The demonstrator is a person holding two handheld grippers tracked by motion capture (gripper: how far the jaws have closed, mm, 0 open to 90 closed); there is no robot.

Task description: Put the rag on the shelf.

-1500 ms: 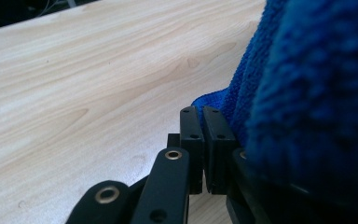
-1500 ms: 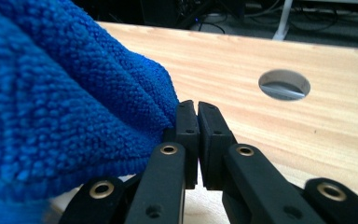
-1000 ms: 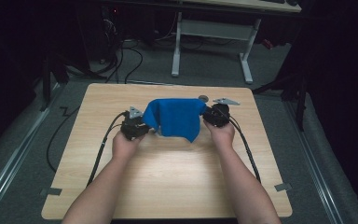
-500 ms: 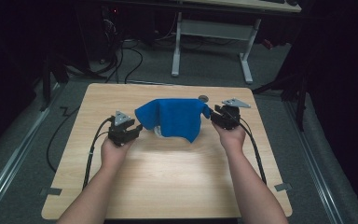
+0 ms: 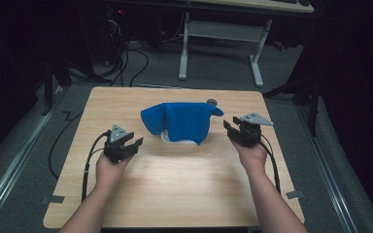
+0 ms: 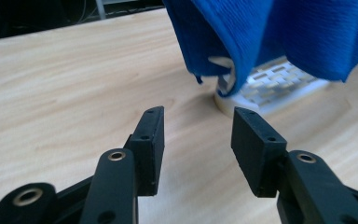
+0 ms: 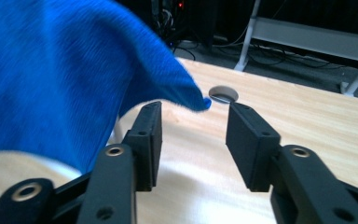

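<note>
A blue cloth (image 5: 182, 121) is seen draped over a white slatted rack (image 6: 272, 84) mid-table (image 5: 175, 184), flanked by both grippers. The left gripper (image 5: 135, 144) and right gripper (image 5: 229, 127) are held empty, jaws just opened wide, the right one nearer the cloth.

The blue cloth (image 5: 182, 120) covers most of a white slotted rack (image 6: 272, 84), so its upper form cannot be told. In the right gripper view the cloth runs off the left edge, blurred and close.
</note>
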